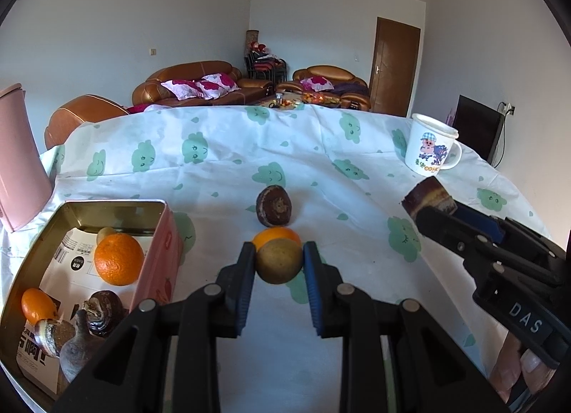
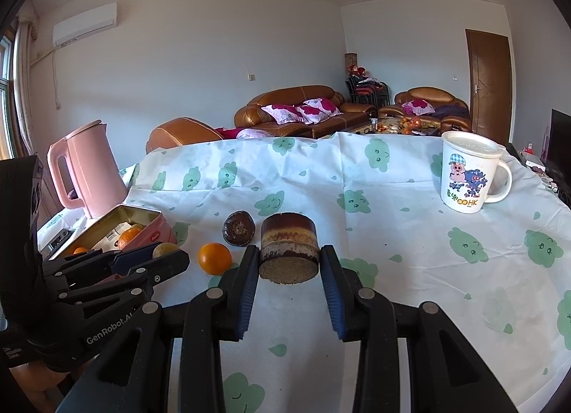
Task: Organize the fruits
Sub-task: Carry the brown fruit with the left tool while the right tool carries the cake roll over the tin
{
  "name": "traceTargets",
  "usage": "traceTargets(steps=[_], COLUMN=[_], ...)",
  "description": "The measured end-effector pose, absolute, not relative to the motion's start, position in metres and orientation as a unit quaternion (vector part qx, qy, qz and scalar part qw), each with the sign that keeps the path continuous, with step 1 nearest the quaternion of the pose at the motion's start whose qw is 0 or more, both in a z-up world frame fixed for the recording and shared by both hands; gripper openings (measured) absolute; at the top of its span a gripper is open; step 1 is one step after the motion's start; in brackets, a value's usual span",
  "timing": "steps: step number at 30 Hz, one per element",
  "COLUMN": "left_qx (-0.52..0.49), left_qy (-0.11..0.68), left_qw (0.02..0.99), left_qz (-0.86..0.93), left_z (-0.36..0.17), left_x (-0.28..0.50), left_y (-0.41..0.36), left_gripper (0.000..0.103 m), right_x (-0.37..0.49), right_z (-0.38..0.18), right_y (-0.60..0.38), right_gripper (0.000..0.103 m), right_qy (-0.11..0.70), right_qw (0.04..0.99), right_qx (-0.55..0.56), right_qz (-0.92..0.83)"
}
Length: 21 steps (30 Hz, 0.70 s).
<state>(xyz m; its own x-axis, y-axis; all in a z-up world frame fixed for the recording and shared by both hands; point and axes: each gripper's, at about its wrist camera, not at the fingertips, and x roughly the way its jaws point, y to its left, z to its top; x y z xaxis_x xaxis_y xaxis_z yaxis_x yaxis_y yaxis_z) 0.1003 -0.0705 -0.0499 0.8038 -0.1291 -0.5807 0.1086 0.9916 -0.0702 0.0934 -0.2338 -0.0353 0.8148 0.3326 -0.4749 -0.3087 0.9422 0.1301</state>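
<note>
Left gripper (image 1: 279, 262) at lower centre of the left wrist view, pads clamped on a yellow-green round fruit (image 1: 279, 260), lifted just in front of an orange (image 1: 276, 236) and a dark brown fruit (image 1: 274, 206) on the cloud-print tablecloth (image 1: 321, 149). Right gripper (image 2: 289, 263) clamped on a brown banded cut chunk (image 2: 288, 247). Pink tin (image 1: 167, 234) at lower left holds oranges and dark fruits. Cartoon mug (image 2: 467, 170) upper right, pink kettle (image 2: 89, 170) left

Left gripper (image 1: 279, 259): black angular linkage, blue ribbed pads, round silver pivot pins | Right gripper (image 2: 289, 263): same build | Markings: white "DAS" lettering, "GenRobot.AI" on the black bodies
</note>
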Motion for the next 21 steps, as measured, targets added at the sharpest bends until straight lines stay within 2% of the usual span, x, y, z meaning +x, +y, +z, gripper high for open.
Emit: traceTargets(steps=[21], left_qx=[-0.016], left_qy=[0.264], left_qw=[0.963], left_qz=[-0.049], left_z=[-0.042], left_x=[0.086], left_y=[-0.069], left_gripper=[0.028], right_x=[0.077], right_z=[-0.029], right_y=[-0.234], right_gripper=[0.037], right_qy=[0.21], right_qw=[0.962], right_qx=[0.013], right_qz=[0.174])
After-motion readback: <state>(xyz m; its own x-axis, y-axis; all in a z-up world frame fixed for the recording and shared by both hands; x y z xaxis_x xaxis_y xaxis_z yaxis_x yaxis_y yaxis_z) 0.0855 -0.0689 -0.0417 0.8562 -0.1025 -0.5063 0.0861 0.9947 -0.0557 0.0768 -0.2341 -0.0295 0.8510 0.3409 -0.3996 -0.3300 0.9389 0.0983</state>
